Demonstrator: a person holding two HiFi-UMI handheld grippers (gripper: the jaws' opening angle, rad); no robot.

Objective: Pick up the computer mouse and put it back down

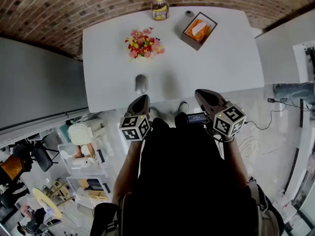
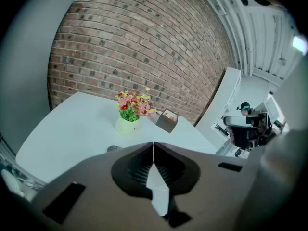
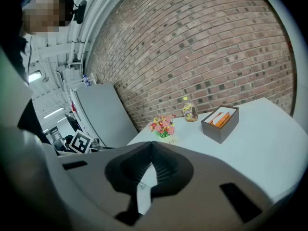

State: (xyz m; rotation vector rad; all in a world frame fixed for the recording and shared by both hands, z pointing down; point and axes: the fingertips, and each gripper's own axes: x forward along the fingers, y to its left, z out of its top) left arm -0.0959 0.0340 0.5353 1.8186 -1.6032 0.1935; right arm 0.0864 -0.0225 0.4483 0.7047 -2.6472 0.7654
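Note:
A grey computer mouse (image 1: 141, 83) lies on the white table (image 1: 221, 68) near its front edge; only its top (image 2: 114, 148) peeks over the jaws in the left gripper view. My left gripper (image 1: 143, 98) hovers just short of the table edge, right behind the mouse and apart from it, jaws shut on nothing (image 2: 153, 146). My right gripper (image 1: 200, 93) hangs at the same edge further right, its jaws also closed together and empty (image 3: 152, 146). The person's hands hold both grippers in front of a dark top.
A pot of flowers (image 1: 144, 43) stands beyond the mouse. At the table's far side are a bottle (image 1: 160, 8), a small grey cap (image 1: 189, 14) and a dark box (image 1: 198, 30) with orange contents. Plastic bins (image 1: 83, 161) and cables (image 1: 256, 127) are on the floor.

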